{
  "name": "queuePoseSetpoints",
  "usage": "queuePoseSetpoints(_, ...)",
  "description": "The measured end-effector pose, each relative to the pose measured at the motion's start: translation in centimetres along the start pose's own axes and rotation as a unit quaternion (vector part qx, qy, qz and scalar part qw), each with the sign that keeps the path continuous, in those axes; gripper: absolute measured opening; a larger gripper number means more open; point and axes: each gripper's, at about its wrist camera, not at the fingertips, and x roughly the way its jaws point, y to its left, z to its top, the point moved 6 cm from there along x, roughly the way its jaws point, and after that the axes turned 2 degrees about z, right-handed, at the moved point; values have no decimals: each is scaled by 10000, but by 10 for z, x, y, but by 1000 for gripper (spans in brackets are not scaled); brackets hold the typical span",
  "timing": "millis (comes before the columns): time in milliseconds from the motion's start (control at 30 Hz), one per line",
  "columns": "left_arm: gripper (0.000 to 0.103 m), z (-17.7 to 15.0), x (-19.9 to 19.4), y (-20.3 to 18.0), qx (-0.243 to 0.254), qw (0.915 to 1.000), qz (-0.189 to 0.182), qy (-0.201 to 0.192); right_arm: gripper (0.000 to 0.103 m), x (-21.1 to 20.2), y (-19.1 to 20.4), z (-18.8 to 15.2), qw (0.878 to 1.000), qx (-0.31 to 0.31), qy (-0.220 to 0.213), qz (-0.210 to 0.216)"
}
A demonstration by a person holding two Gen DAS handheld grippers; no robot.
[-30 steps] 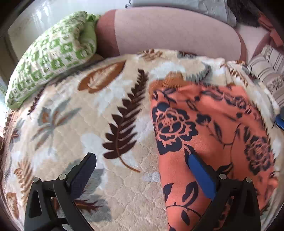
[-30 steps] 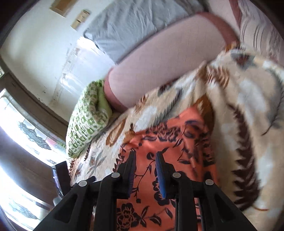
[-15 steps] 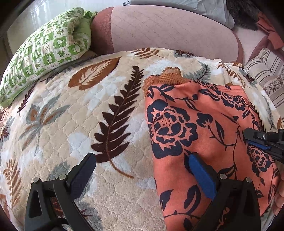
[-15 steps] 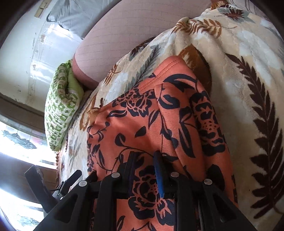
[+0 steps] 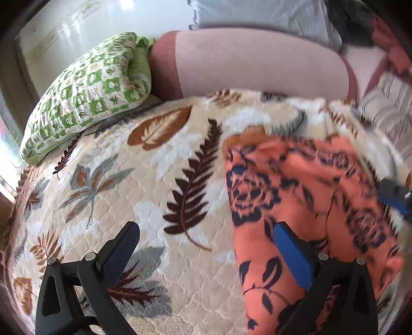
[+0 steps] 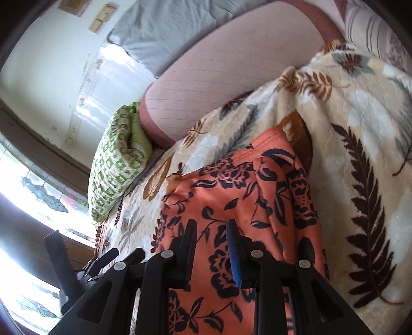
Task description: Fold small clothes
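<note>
An orange garment with dark blue flowers [image 5: 303, 195] lies folded on a cream leaf-print blanket [image 5: 159, 180]; it also shows in the right wrist view [image 6: 231, 195]. My left gripper [image 5: 206, 237] is wide open above the garment's left edge, its right finger over the cloth and its left finger over the blanket. My right gripper [image 6: 211, 232] hovers over the garment with its jaws a narrow gap apart and nothing between them. Its blue tip shows at the right edge of the left wrist view [image 5: 394, 201].
A green and white patterned pillow [image 5: 85, 95] lies at the back left. A pink padded headboard [image 5: 257, 67] runs along the back with grey cloth [image 5: 257, 15] on top. A striped cushion [image 5: 388, 113] sits at the right. A window [image 6: 31, 195] is at the left.
My right gripper lifted off the garment and pulled back; its jaws opened slightly. My left gripper drew back a little and stays wide open. The garment lies as before.
</note>
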Motion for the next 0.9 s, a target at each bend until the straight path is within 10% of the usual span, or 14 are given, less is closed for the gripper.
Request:
queuePoseSetpoints(267, 103, -17, 25, -8, 2, 9996, -115, 247, 30, 31, -19, -37, 9924, 235, 1107, -488)
queuePoseSetpoints(400, 103, -14, 15, -2, -298, 9993, -120, 216, 30, 25, -14, -35, 9942, 150, 998, -376)
queuePoseSetpoints(533, 103, -8, -5, 2, -331, 9994, -45, -32, 31, -3, -7, -18, 9994, -15, 337, -59)
queuePoseSetpoints(667, 103, -2, -21, 16, -348, 9990, 86, -274, 85, -37, -13, 0, 9971, -22, -691, -310)
queuePoseSetpoints(900, 103, 4, -41, 41, -465, 9959, 230, -741, 85, -40, -2, 6, 9964, -111, -833, 127)
